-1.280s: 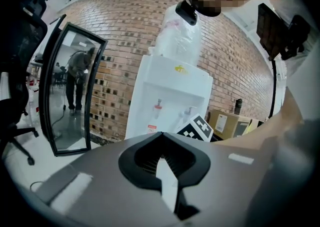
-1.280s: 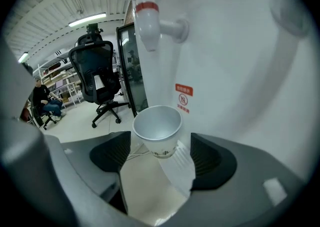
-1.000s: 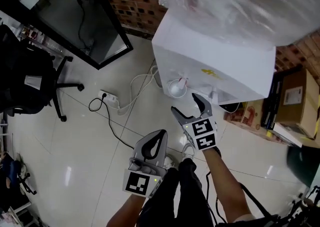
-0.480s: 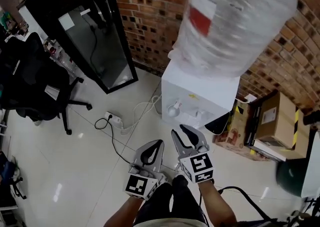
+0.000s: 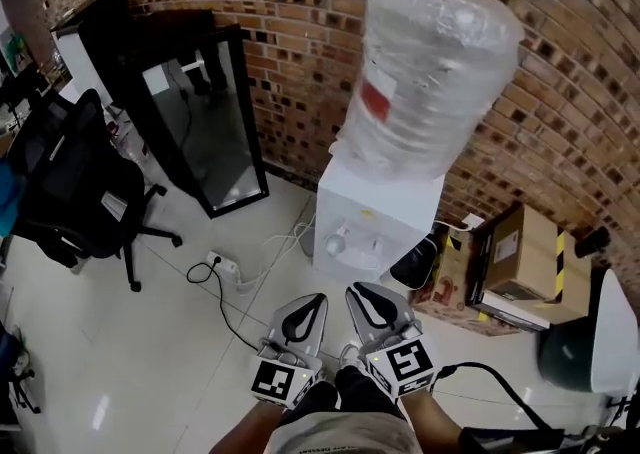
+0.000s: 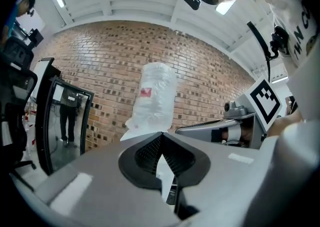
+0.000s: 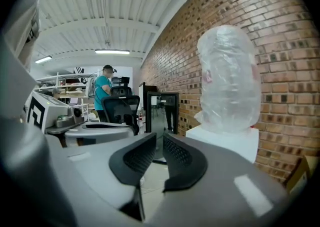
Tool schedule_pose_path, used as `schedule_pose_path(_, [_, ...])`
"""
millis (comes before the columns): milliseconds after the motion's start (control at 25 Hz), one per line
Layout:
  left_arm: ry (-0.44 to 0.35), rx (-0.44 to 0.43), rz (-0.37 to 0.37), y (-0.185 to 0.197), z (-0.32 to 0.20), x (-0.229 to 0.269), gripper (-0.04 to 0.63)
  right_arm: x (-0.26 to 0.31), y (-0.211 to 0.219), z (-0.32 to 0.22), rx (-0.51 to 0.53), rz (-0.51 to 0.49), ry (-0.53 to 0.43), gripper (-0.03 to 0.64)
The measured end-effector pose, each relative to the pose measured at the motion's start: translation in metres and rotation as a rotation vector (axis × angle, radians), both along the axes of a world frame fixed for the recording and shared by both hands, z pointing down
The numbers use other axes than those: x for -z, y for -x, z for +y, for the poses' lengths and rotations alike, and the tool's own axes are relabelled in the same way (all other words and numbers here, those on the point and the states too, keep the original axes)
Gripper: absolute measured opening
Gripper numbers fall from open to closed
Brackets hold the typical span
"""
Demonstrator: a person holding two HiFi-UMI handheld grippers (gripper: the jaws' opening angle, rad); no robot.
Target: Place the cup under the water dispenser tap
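A white water dispenser [image 5: 385, 212] stands against the brick wall with a large plastic-wrapped bottle [image 5: 430, 72] on top. A small white cup [image 5: 337, 240] sits at its front, below the taps. Both grippers are at the bottom of the head view, well back from the cup. My left gripper [image 5: 312, 300] is shut, tips touching [image 6: 161, 133], with nothing in it. My right gripper [image 5: 358, 292] has just been closing; a narrow slit remains between its tips [image 7: 159, 136] and nothing is between them. The bottle [image 7: 230, 76] is ahead in the right gripper view.
A black glass-fronted cabinet [image 5: 200, 112] leans by the wall at left, with a black office chair [image 5: 75, 187] beside it. A power strip and cables [image 5: 225, 264] lie on the tiled floor. Cardboard boxes [image 5: 520, 252] stand right of the dispenser. A person in a teal shirt [image 7: 103, 93] stands far off.
Both grippers have risen and drawn back from the dispenser. The right jaws went from wide open beside the cup to nearly closed and empty. The cup stays at the dispenser.
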State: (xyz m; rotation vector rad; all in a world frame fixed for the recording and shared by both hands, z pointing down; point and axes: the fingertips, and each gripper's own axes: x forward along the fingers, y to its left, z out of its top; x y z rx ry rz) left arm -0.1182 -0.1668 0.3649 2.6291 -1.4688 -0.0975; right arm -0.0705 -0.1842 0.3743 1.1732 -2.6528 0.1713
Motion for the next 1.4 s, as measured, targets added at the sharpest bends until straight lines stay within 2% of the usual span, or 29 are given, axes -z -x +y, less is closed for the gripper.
schedule_pose_path(160, [-0.029,-0.006,0.002,0.001,0.015,0.016,-0.009,0.022,0.003,0.017,0.020,0.019,-0.030,0.031])
schedule_pose_path(360, [-0.028,-0.012,0.009,-0.001,0.032,0.024,-0.009,0.038,0.010,0.035,0.045,0.009,-0.051,0.006])
schedule_pose_path(800, [-0.019,-0.016,-0.002,-0.007,0.057,0.026,-0.009,0.038,0.007,0.062,0.073,0.003,-0.031,0.006])
schedule_pose_path(1080, [-0.055,0.022,-0.012,-0.010,0.076,0.040,-0.008,0.034,-0.009,0.094,0.085,0.014,-0.005,0.006])
schedule_pose_path(1240, [-0.076,0.032,-0.021,-0.025,0.097,0.048,-0.008,0.038,-0.027,0.118,0.085,0.004,-0.020,0.006])
schedule_pose_path(1400, [-0.072,0.019,-0.050,-0.057,0.133,0.043,-0.008,0.037,-0.052,0.155,0.089,-0.001,-0.020,0.006])
